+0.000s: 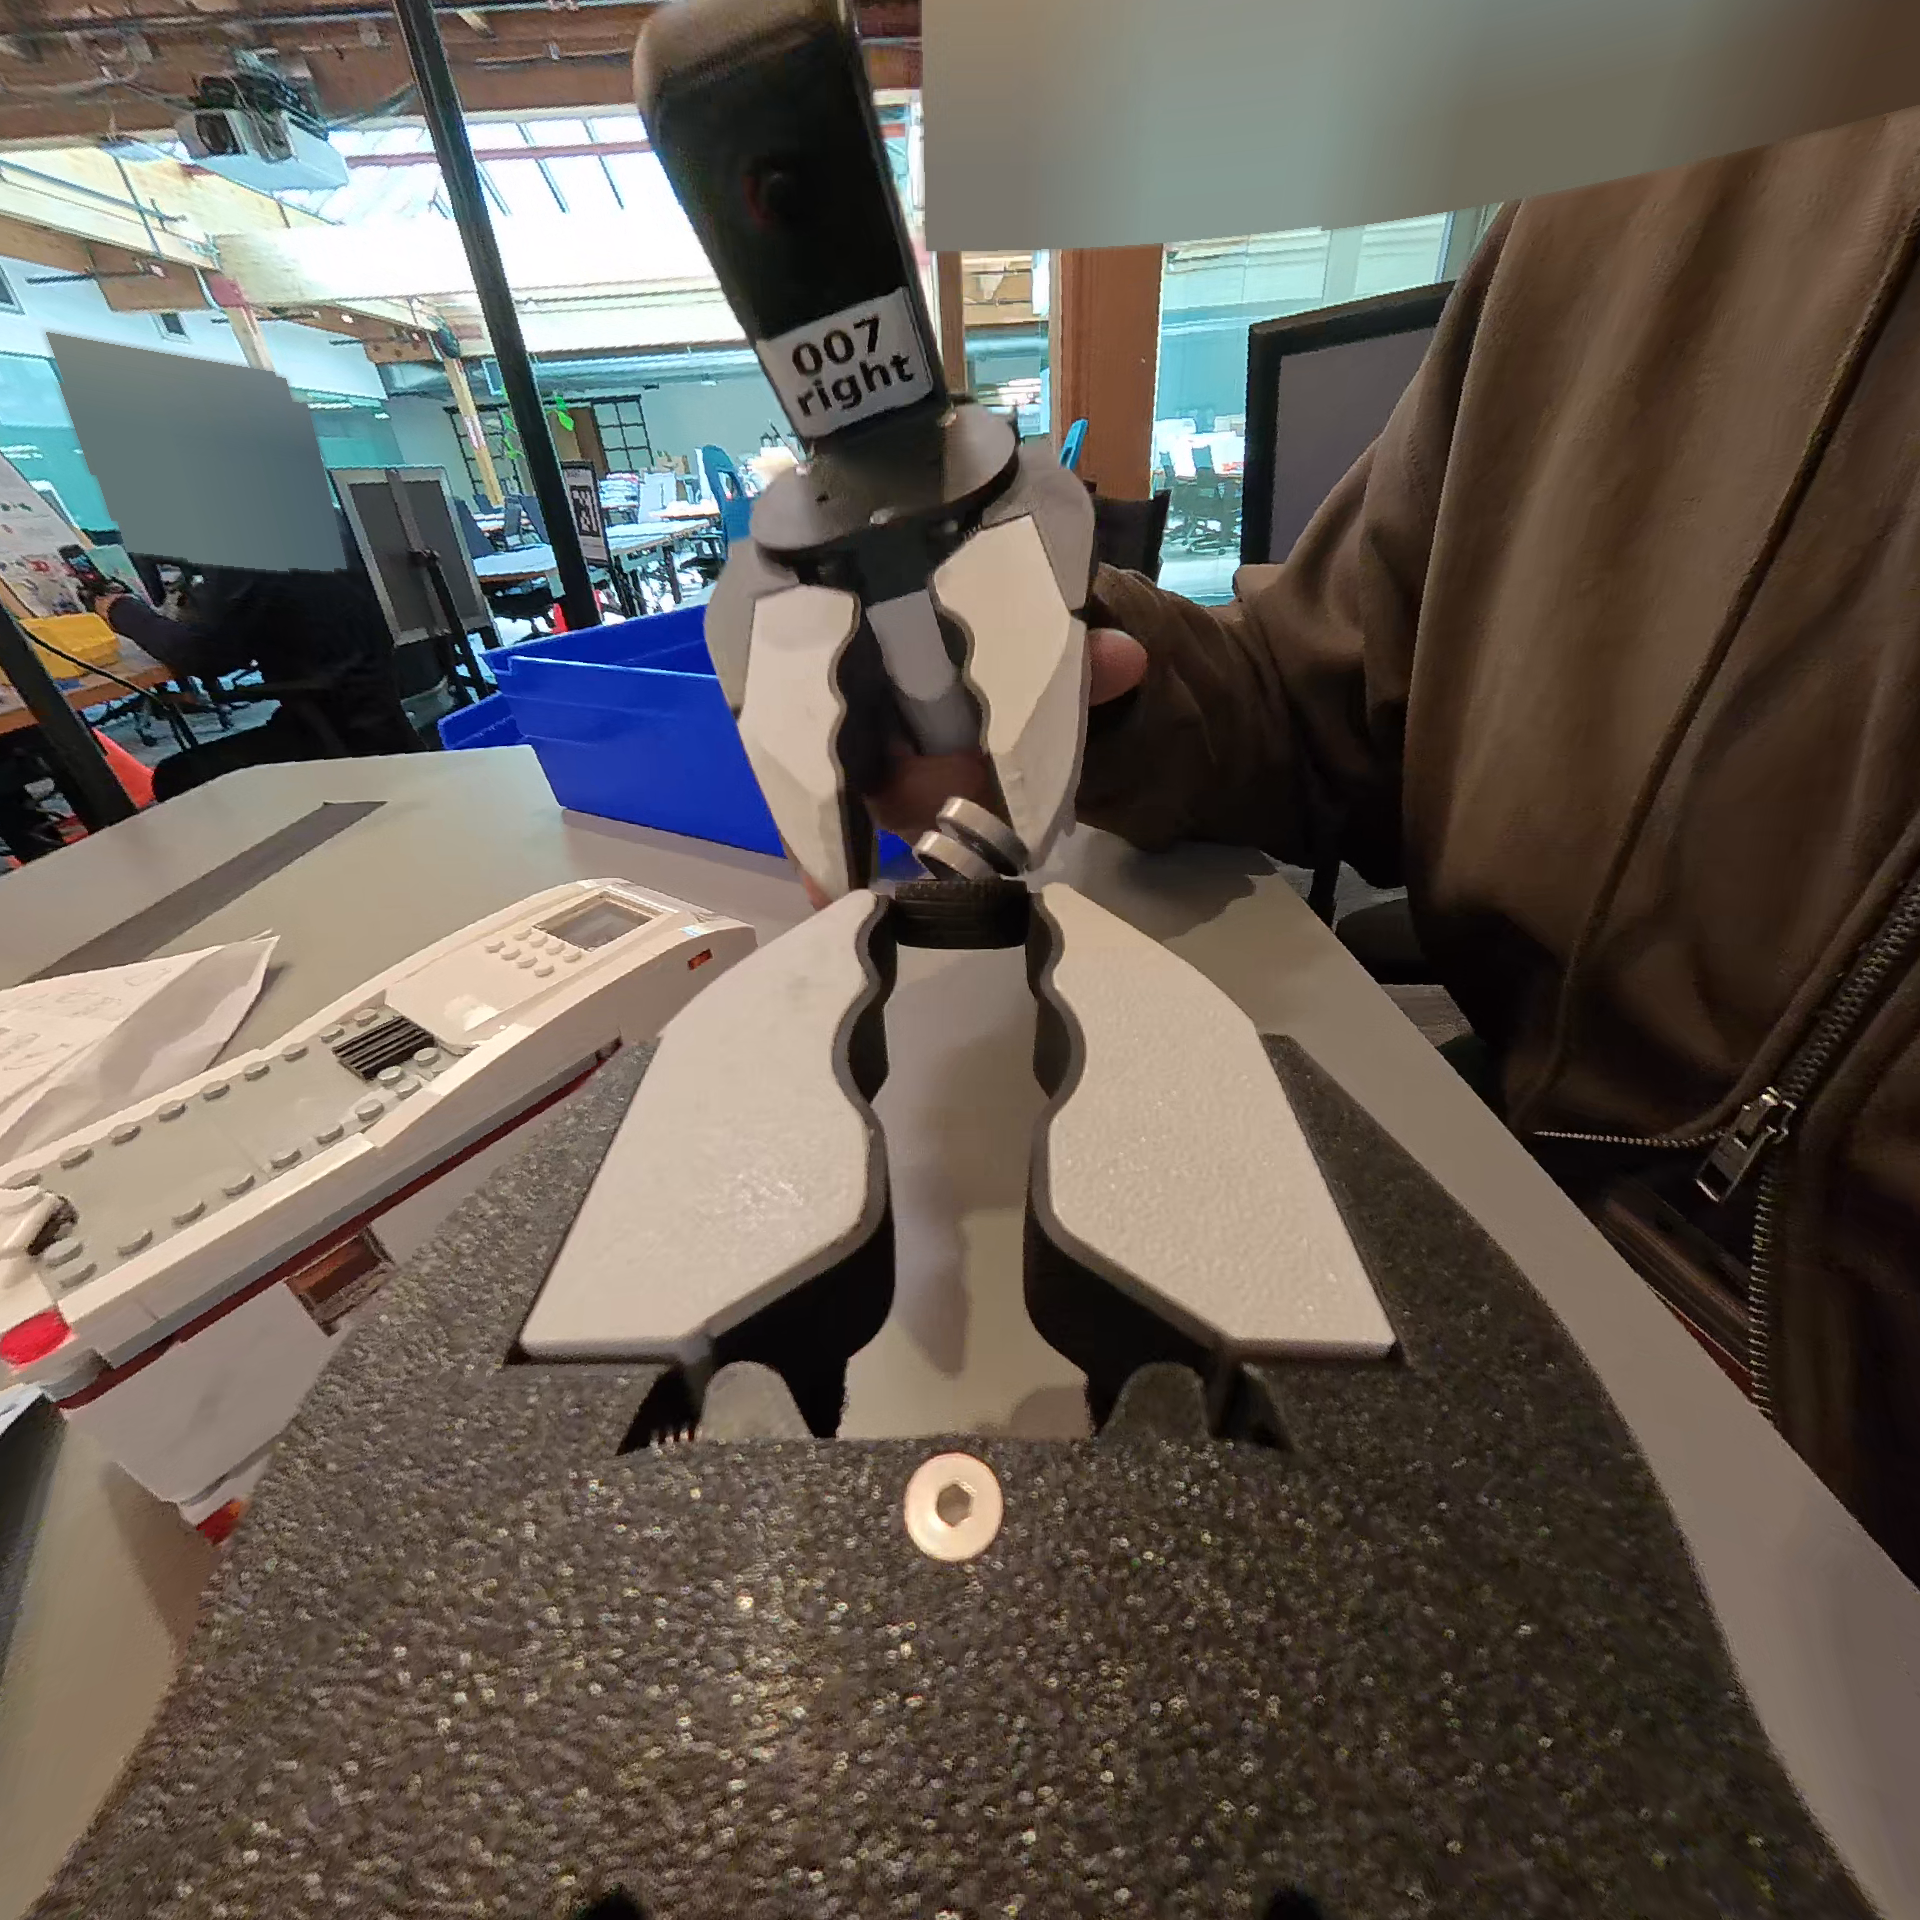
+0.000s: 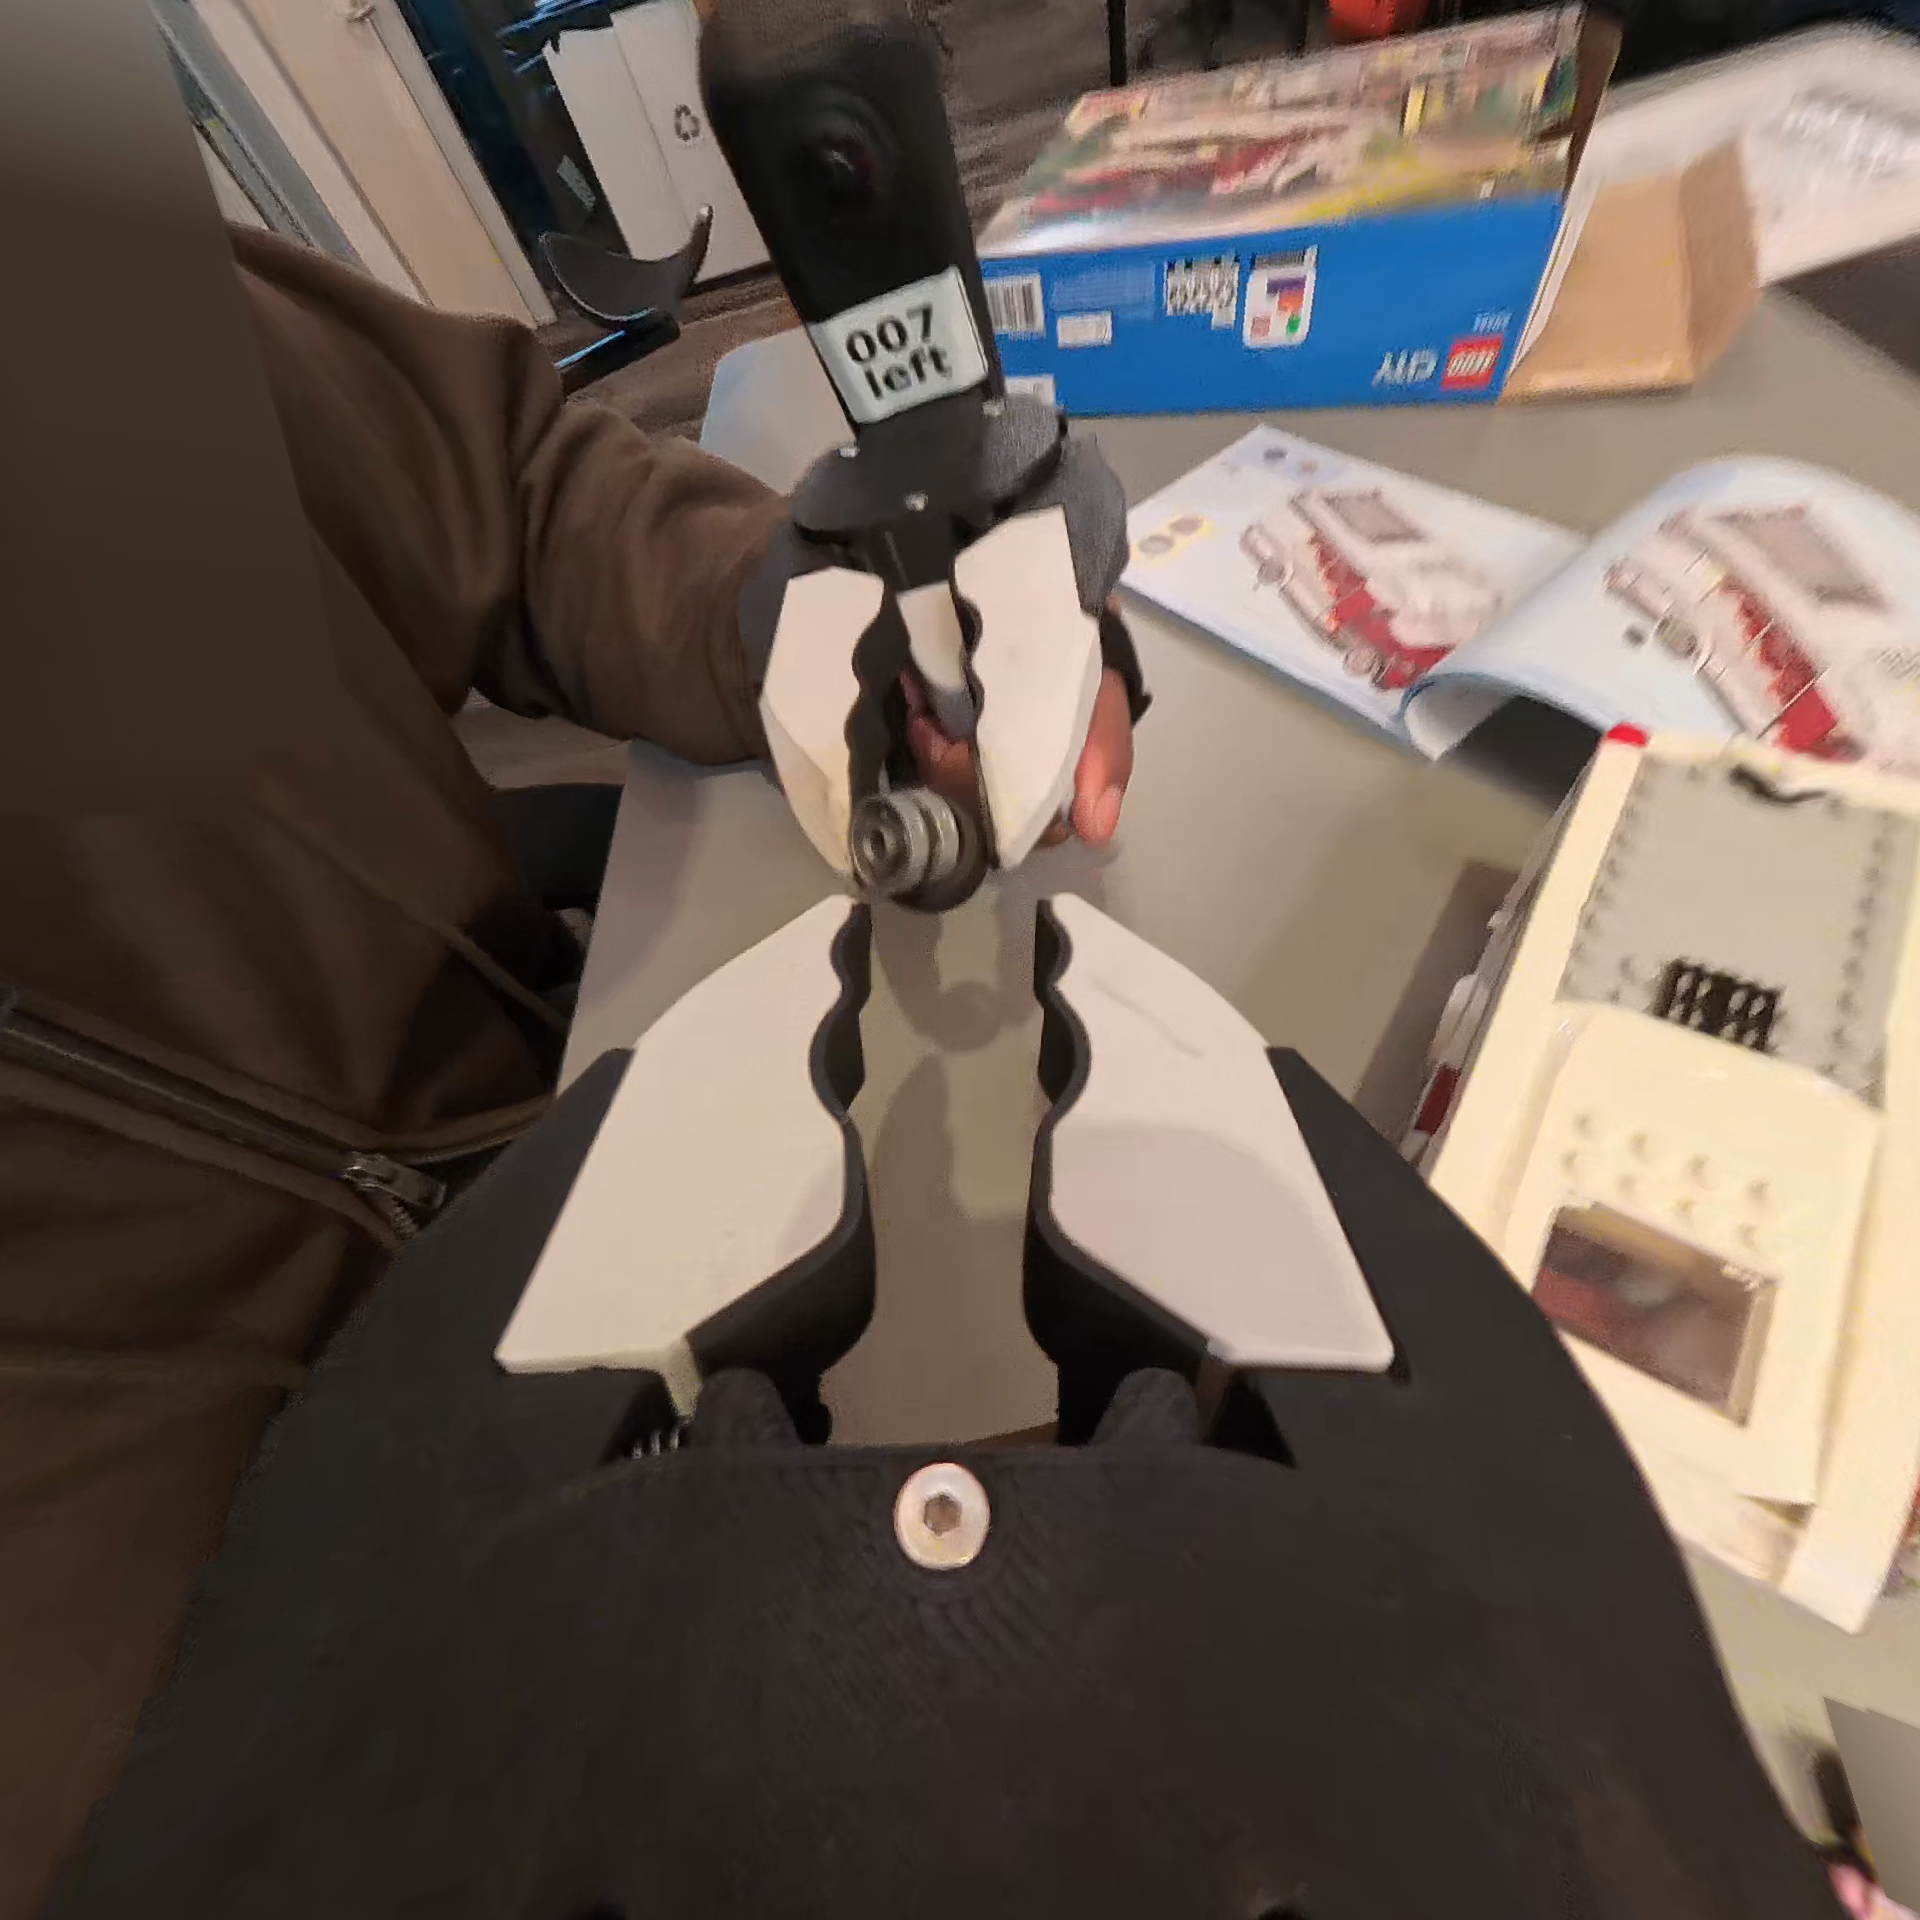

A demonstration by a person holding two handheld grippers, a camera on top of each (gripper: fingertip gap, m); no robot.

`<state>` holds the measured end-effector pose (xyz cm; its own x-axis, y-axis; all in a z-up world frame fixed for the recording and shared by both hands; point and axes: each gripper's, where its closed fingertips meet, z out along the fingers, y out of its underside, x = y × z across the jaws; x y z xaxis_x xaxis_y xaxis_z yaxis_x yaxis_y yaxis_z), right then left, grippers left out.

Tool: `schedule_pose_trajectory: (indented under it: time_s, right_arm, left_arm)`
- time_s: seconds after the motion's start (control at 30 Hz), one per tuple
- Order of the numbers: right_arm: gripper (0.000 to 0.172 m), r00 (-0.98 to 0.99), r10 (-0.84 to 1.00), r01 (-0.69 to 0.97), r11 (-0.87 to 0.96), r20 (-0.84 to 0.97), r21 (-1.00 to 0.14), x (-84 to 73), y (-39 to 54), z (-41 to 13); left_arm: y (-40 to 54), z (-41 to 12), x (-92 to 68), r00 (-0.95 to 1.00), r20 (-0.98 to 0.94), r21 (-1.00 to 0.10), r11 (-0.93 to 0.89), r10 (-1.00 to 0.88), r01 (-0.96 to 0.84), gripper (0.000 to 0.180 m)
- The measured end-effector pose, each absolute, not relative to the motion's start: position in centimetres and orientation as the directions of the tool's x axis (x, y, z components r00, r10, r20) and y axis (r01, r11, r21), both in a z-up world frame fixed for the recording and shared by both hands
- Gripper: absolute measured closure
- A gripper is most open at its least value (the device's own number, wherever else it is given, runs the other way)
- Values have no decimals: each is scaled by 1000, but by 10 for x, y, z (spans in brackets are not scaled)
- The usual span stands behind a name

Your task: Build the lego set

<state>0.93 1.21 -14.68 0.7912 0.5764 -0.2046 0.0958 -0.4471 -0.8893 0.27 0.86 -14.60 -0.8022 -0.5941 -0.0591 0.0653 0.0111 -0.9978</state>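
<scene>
A small black tire (image 1: pixel 958 914) sits pinched between the left gripper's (image 1: pixel 958 904) jaws, held up above the gray counter (image 1: pixel 416 831). A silver wheel hub (image 2: pixel 904 836) pokes out of the tire, toward the right gripper (image 2: pixel 945 914) — its jaws stand apart with nothing in them, just beside the hub. A white brick-built model (image 1: pixel 312 1060) and an open instruction booklet (image 2: pixel 1455 592) lie nearby.

A large open workshop with exposed timber ceiling beams (image 1: pixel 125 31) and bright skylights (image 1: pixel 582 156), daylight falling across distant desks and office chairs (image 1: pixel 1205 509). A black pole (image 1: pixel 488 312) rises beside the grey table (image 1: pixel 395 821); blue bins (image 1: pixel 634 717) sit at its far edge. White cabinets (image 2: pixel 644 125) line one wall.
</scene>
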Motion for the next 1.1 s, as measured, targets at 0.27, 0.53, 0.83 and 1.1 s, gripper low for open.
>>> schedule_pose_trajectory:
  time_s: [0.27, 0.53, 0.83, 1.1]
  right_arm:
    - [130, 683, 556, -113, -560, -473, -821, 1, 10, -145]
    - [131, 550, 525, -270, -624, -649, -733, -6, 14, -140]
    - [140, 402, 514, -294, -711, -758, -638, -23, 11, -149]
    - [147, 480, 509, -274, -687, -715, -673, -18, 16, -156]
  left_arm:
    - [11, -145, 2, -797, -86, -995, 18, -598, 95, 156]
    - [5, -147, -2, -810, -122, -992, 42, -574, 119, 156]
    - [-5, -154, -10, -812, -229, -973, 140, -536, 182, 156]
    - [0, -158, -4, -787, -252, -967, 188, -564, 174, 156]
